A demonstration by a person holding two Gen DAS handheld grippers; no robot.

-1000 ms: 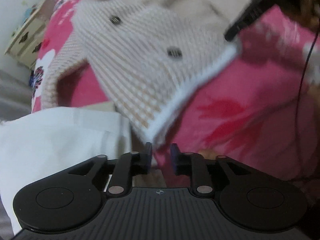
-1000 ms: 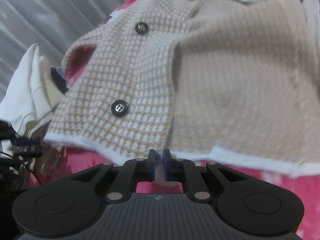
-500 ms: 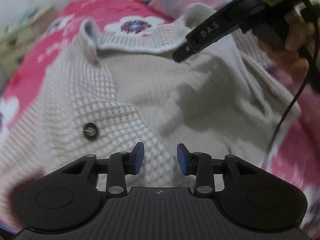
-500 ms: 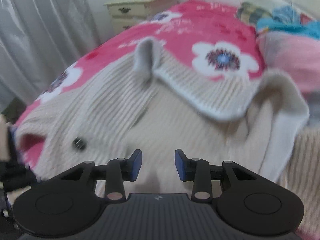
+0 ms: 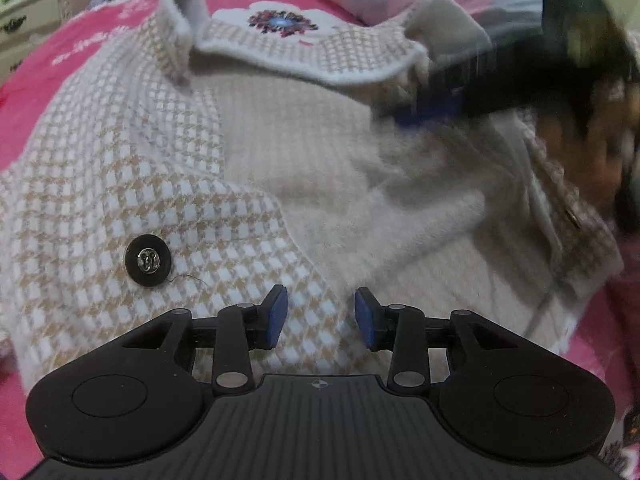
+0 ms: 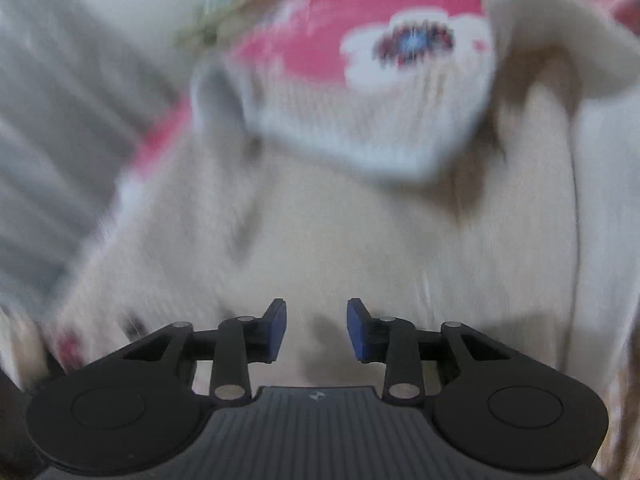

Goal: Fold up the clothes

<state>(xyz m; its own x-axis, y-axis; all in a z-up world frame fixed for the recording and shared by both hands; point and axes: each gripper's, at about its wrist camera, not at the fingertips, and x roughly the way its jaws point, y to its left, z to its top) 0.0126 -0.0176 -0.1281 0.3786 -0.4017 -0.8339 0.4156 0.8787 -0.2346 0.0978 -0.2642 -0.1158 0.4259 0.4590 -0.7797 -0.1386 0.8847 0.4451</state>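
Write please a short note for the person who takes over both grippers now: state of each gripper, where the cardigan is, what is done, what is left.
Left gripper: open, nothing between the pads, above the cardigan front near a black button.
Right gripper: open, empty, over the plain inner side; that view is blurred.
Cardigan lies opened out on the pink bedspread, collar far.
Done: spread out. Left: all folds.

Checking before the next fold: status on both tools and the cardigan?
Left tool open, empty, over the cardigan. Right tool open, empty, view blurred. Cardigan lies open on the pink bedspread, collar up. Nothing in the way.
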